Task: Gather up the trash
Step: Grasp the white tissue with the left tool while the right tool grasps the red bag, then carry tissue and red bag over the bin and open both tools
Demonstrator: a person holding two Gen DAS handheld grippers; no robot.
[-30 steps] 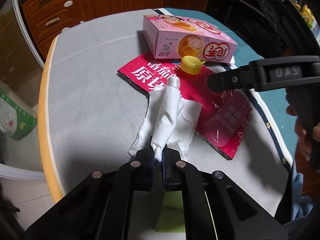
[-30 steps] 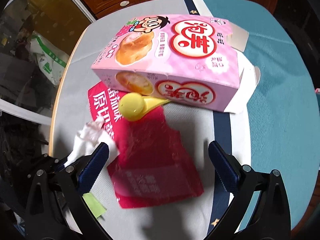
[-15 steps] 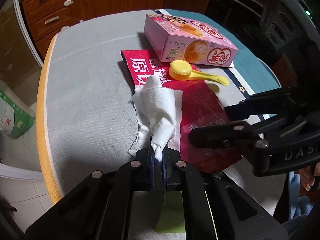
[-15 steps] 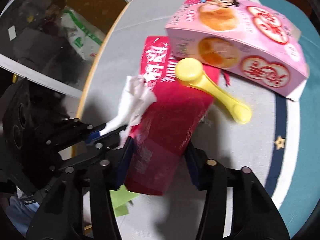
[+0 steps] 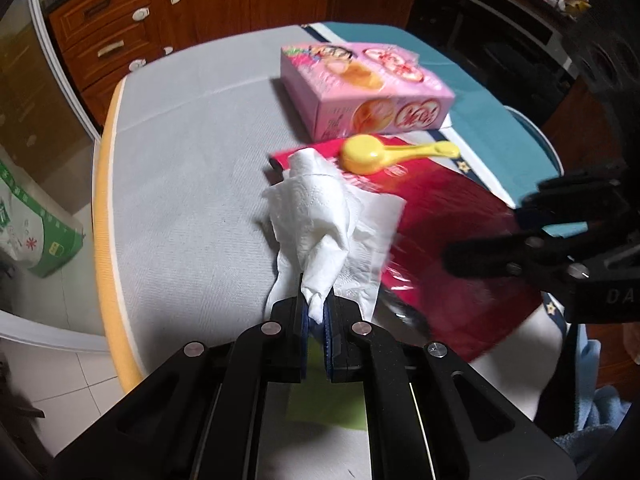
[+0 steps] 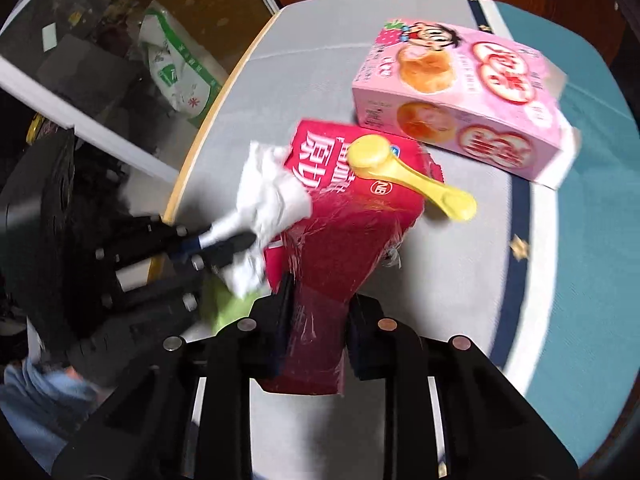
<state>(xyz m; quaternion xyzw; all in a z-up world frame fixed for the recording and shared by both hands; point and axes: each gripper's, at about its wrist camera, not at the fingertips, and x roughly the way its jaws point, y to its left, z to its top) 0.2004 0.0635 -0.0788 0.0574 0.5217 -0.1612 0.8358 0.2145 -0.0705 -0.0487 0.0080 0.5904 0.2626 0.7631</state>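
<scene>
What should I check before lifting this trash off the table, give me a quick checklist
1. Left gripper shut on the white tissue: ok.
2. Right gripper on the red bag: jaws closing with the bag between them and its end pinched narrow; firm grip: cannot tell.
3. Yellow scoop off the bag: not ok, its bowl lies on the bag and may slide off when lifted.
4. Tissue free of the bag: not ok, it drapes over the bag's edge.
5. Pink box clear of the lift: ok, it stands behind the bag, held by neither gripper.
6. Bin to drop into: cannot tell, none in view.
</scene>
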